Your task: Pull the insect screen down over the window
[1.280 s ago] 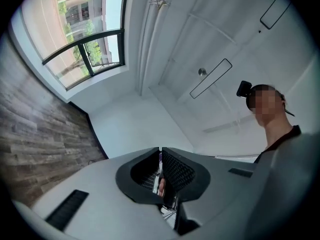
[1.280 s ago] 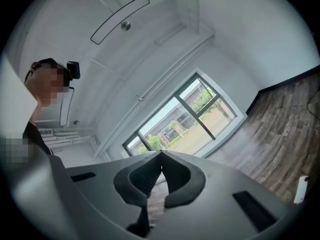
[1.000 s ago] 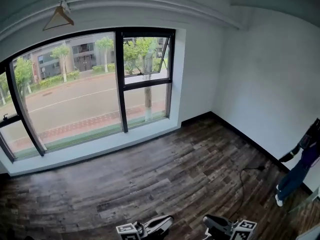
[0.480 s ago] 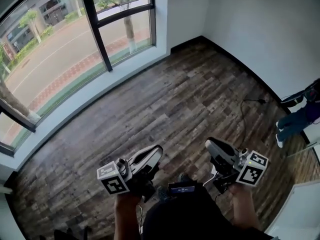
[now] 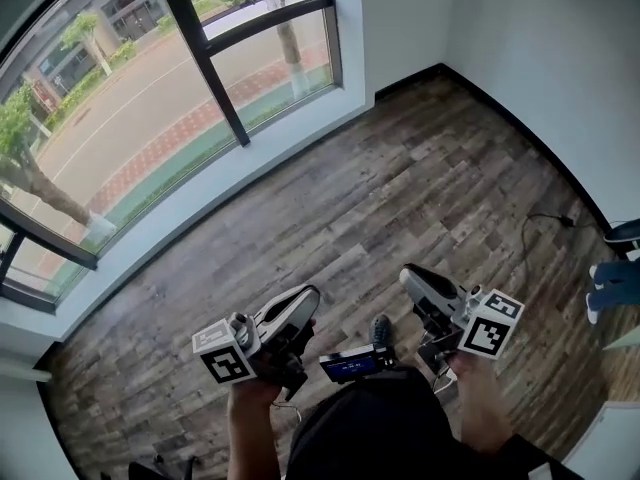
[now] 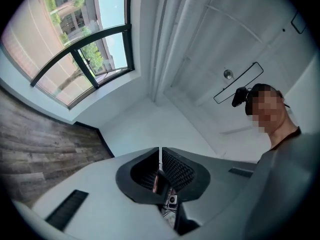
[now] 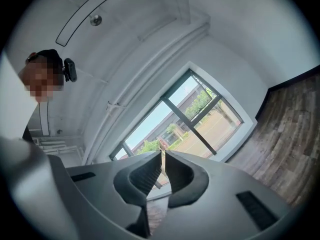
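I hold two tongs low in front of me, one in each hand, each with one marker cube at its rear. The left gripper is clenched: its two ribbed pads meet tip to tip with nothing between them. The right gripper is clenched as well, its two pads together and empty, and the pair sit near each other, side by side and apart. Between them, against my chest, is one small device with a lit blue screen, and just above it one dark shoe of mine on the wooden floor. The one window fills the upper left of the head view, well apart from both tongs; I count two dark uprights in it and one dark crossbar on its right-hand part, with a street and trees showing through the glass. The insect screen itself I cannot make out in any view. One thin black cable lies on the floor by the right wall, and one other person's legs in blue show at the right edge. On the ceiling, the left gripper view shows one small round fitting.
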